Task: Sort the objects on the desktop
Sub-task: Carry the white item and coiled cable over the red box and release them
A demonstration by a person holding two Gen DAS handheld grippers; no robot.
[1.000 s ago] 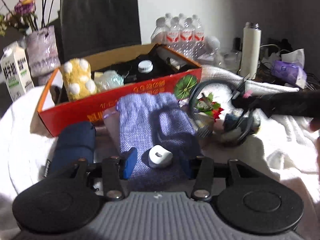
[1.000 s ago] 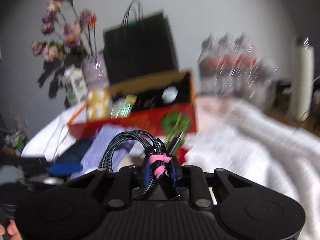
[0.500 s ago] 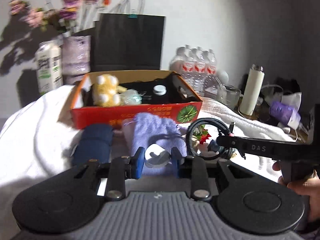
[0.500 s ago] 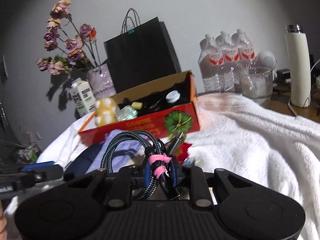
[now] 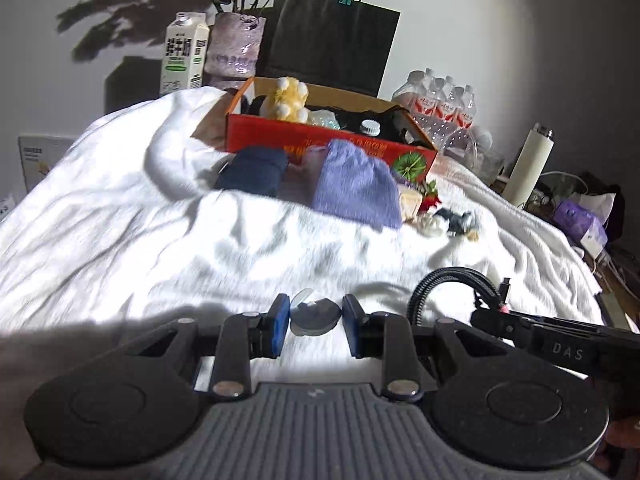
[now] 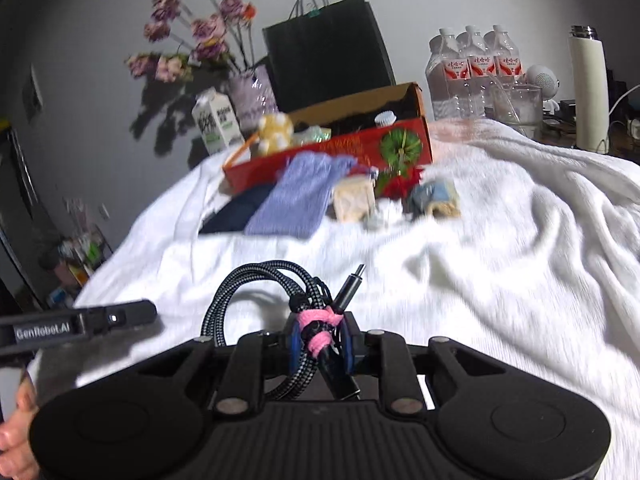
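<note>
Both hands are loaded and held low over the white blanket [image 5: 168, 216], well back from the red box [image 5: 320, 144]: left gripper [image 5: 316, 322] pinches a small white puck [image 5: 314, 314] between its blue pads, its jaws having just been closing onto it; right gripper [image 6: 322, 340] is clamped on a coiled braided cable [image 6: 248, 292] at its pink tie [image 6: 318, 326], plug sticking up. Step in hand looks like carrying both to the box, so keep each grip firm, lift clear of the purple pouch [image 5: 356, 188] and navy pouch [image 5: 254, 172] lying just in front of the box, come in over the front wall, and release one at a time into a free spot beside the yellow plush [image 5: 286, 100], not on the black stuff. Left view shows the puck grip and the right gripper from the side with the cable loop; right view shows the tie, the plug and the clutter by the box's right end more clearly, but not the puck
</note>
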